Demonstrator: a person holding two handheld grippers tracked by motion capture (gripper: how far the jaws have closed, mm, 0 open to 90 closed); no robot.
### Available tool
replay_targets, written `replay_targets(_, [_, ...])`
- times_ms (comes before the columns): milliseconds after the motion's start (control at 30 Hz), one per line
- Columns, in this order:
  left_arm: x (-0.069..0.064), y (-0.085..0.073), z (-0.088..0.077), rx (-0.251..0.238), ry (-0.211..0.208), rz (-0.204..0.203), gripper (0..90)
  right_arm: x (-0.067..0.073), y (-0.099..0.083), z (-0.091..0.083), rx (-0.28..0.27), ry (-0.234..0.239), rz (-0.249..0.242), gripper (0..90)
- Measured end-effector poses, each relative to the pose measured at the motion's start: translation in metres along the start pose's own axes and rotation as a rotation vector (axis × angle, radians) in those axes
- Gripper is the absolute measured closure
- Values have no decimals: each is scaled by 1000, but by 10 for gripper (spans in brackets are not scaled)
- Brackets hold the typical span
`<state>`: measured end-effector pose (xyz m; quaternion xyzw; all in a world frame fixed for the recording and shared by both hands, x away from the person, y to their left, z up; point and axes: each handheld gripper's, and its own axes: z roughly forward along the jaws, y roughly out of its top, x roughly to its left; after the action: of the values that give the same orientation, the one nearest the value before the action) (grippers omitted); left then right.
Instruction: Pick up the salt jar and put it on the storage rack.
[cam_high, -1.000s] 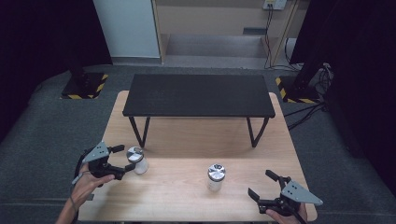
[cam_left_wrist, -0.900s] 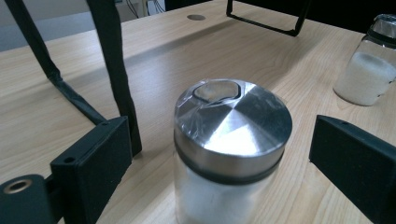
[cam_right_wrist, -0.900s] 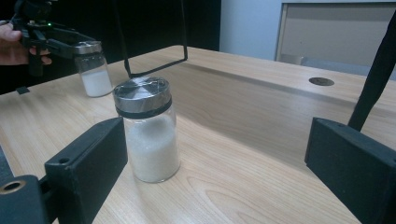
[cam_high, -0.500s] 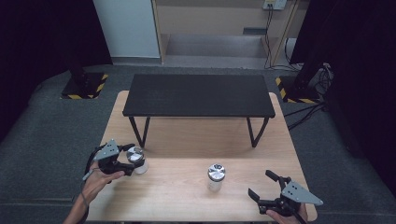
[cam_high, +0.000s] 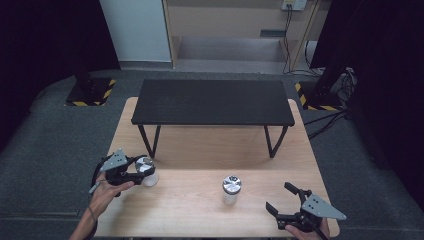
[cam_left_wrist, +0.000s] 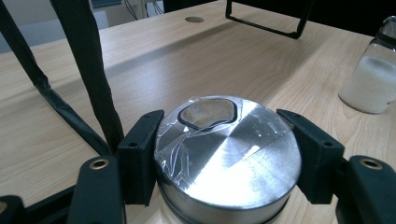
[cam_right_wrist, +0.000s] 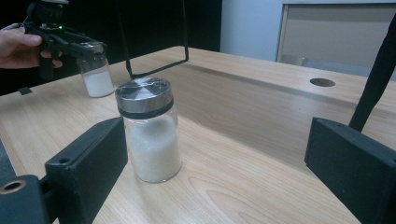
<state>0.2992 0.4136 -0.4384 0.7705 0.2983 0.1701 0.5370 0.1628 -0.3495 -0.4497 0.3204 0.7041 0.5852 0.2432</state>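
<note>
The right gripper (cam_high: 284, 200) sits at the near edge of the counter (cam_high: 200, 220), to the right of the middle jar (cam_high: 231, 189) and apart from it, its jaws spread wide and holding nothing. In the right gripper view that jar (cam_right_wrist: 148, 130) stands upright just ahead of the jaws, part-filled with a white powder under a shiny metal lid. It looks like the next thing to pick up, so this gripper would do well to wait, lined up on the jar without crowding it.

Left of the middle jar, near the counter's left edge, the left gripper (cam_high: 134, 171) has just been closing its jaws, and they now pinch the lid of a second jar (cam_high: 146, 171). In the left gripper view both black pads press the rim of the lid (cam_left_wrist: 229, 154) from opposite sides, and clear tape lies across its top. The grip sits high on the lid rather than on the glass, so the lift should probably go straight up and slowly, kept level, watching that the lid does not twist or slip off.

Beyond both jars stands a low black shelf (cam_high: 212, 102), with room on top and beneath it.
</note>
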Motion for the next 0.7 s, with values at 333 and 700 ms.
replay_targets(333, [-6, 29, -6, -17, -38, 17, 340, 0, 0, 0, -3, 6, -2, 60])
replay_targets(700, [-16, 89, -24, -29, -56, 51, 340, -1, 0, -1, -8, 6, -1, 60])
